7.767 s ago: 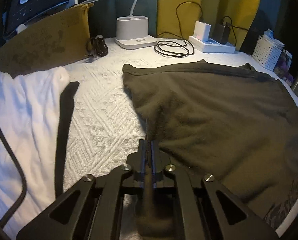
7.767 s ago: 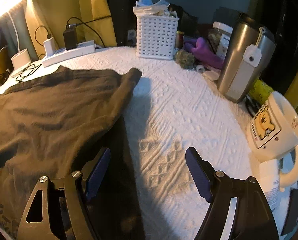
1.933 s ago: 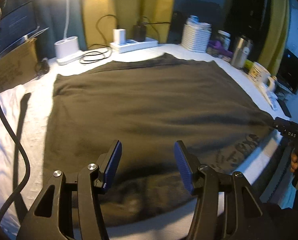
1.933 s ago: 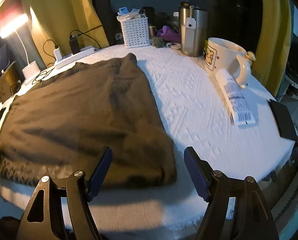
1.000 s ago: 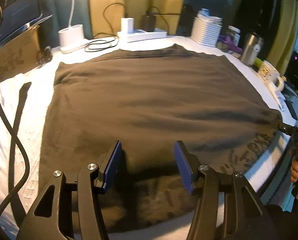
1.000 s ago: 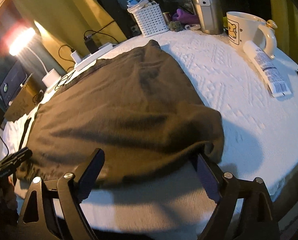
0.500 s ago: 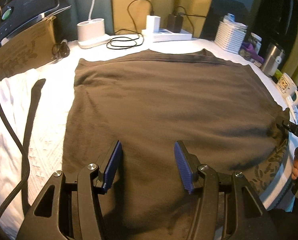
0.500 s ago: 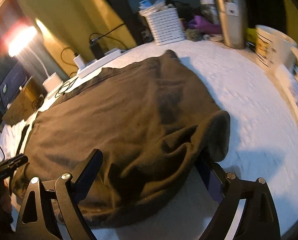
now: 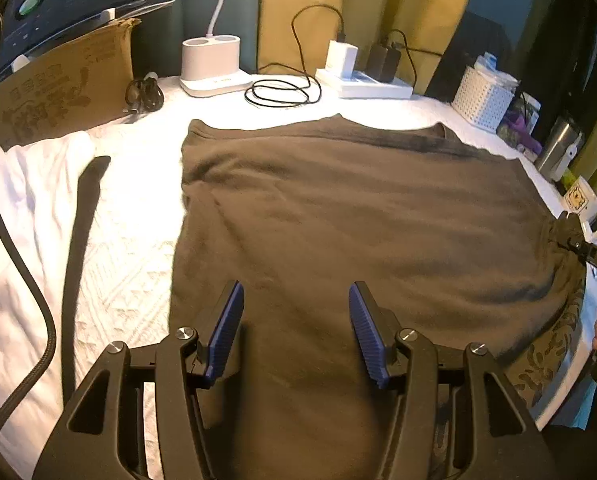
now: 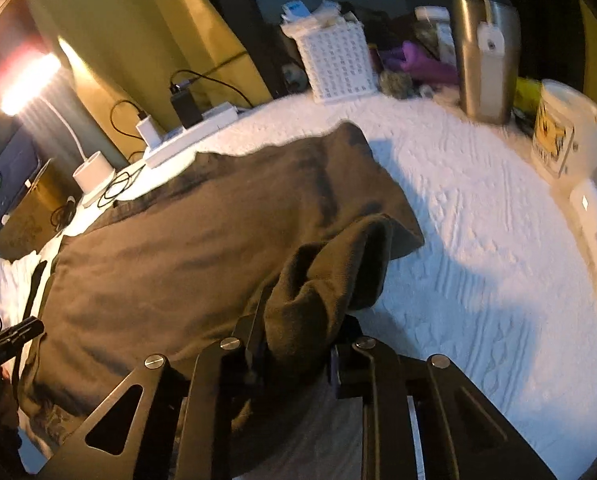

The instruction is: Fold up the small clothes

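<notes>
A dark brown garment (image 9: 358, 216) lies spread flat on the white textured table cover (image 9: 134, 240). My left gripper (image 9: 296, 320) is open, its blue pads (image 9: 226, 324) just above the garment's near left part, empty. My right gripper (image 10: 298, 344) is shut on the garment's near right corner (image 10: 330, 276), which bunches up between the jaws and lifts off the cover. The right gripper also shows at the right edge of the left wrist view (image 9: 578, 240), pinching the cloth edge.
A white cloth (image 9: 22, 208) and a black cable (image 9: 14, 256) lie at the left. A cardboard box (image 9: 62, 88), charger base (image 9: 210, 64), power strip (image 9: 362, 84), white basket (image 10: 334, 64), steel tumbler (image 10: 486, 56) and mug (image 10: 570, 136) line the back and right.
My right gripper has closed on the garment's near right corner and lifted it into a bunch. My left gripper has moved forward over the garment, still open.
</notes>
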`<act>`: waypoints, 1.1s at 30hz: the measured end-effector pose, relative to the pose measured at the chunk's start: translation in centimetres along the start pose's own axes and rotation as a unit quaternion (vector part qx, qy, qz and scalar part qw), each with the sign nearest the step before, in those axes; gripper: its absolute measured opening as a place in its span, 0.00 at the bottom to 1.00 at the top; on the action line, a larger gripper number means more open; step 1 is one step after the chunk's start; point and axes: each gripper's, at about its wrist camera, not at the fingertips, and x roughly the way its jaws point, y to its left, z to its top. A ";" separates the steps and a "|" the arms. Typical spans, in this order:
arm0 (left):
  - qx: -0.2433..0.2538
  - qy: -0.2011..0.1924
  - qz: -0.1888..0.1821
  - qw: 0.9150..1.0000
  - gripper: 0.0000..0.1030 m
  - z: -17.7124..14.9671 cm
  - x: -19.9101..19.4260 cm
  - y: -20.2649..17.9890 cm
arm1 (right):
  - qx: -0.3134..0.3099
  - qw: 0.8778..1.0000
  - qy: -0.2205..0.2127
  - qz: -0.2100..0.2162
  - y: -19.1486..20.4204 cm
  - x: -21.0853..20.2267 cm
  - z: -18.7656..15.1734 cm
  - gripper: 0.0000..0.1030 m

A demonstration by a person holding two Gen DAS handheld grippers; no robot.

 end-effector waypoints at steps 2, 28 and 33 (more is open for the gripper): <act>-0.005 -0.007 -0.002 1.000 0.53 0.2 -0.1 0.6 | -0.019 1.000 -0.013 -0.006 1.4 -0.7 1.0 0.20; -0.069 -0.072 0.026 0.995 0.53 -1.9 -4.8 10.3 | -0.295 0.941 0.017 0.165 29.0 0.5 -1.0 0.18; -0.066 -0.071 0.026 0.995 0.53 -2.4 -5.1 10.4 | -0.316 0.928 0.068 0.183 30.8 2.4 -4.7 0.18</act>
